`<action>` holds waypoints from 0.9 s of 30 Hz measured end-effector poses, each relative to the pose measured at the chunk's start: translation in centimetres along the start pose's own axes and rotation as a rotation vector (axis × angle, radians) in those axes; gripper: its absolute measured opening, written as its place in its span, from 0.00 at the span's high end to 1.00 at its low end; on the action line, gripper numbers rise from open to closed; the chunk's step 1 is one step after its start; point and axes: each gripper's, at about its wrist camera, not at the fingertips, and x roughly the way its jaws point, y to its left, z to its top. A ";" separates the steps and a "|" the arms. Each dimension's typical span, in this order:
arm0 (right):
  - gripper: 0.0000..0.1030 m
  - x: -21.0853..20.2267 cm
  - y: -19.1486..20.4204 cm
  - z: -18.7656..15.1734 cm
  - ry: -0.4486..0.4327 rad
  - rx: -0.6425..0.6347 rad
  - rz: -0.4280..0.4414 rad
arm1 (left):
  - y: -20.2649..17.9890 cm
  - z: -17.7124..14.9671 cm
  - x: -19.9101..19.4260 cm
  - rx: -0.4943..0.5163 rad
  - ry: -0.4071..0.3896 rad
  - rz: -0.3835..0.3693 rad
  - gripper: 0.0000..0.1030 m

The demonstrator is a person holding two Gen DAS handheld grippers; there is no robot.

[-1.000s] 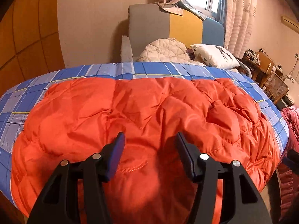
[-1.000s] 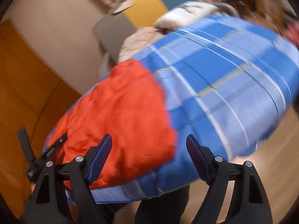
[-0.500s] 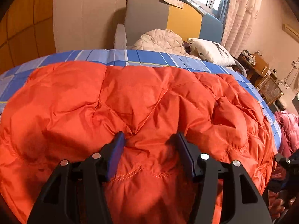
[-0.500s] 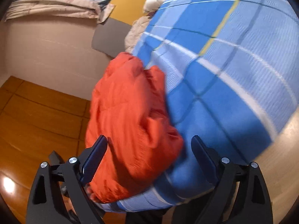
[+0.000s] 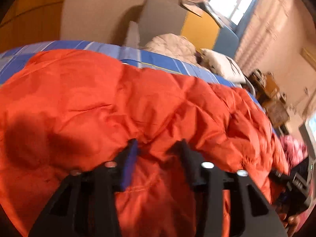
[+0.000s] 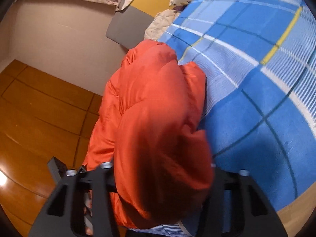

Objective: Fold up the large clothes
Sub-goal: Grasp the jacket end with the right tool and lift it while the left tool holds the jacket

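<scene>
A puffy orange quilted jacket [image 5: 138, 98] lies spread over a bed with a blue checked cover [image 5: 158, 59]. My left gripper [image 5: 158, 148] is sunk into the jacket's near edge. Its jaws are closing, and a ridge of orange fabric is bunched between the fingers [image 5: 131, 154]. In the right wrist view the jacket [image 6: 158, 90] is seen end-on at the bed's edge beside bare cover [image 6: 256, 98]. My right gripper [image 6: 162, 164] has its jaws closing around the near end. The padding bulges over and hides both fingertips.
A grey, yellow and blue headboard [image 5: 177, 19] stands at the far end, with a beige quilt [image 5: 171, 45] and a white pillow [image 5: 221, 65] before it. Curtains, a window and cluttered furniture [image 5: 272, 98] are at right. A pink garment [image 5: 292, 150] lies beyond the bed's right edge.
Both grippers dropped onto the jacket's near edge and narrowed on it. The left view rolled sideways. The right gripper moved from wide open beside the jacket's end to enclosing it.
</scene>
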 end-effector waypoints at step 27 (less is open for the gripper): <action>0.74 -3.4 19.9 -2.6 -0.065 -0.660 -0.195 | -1.3 0.3 -2.9 0.073 -0.020 0.007 0.62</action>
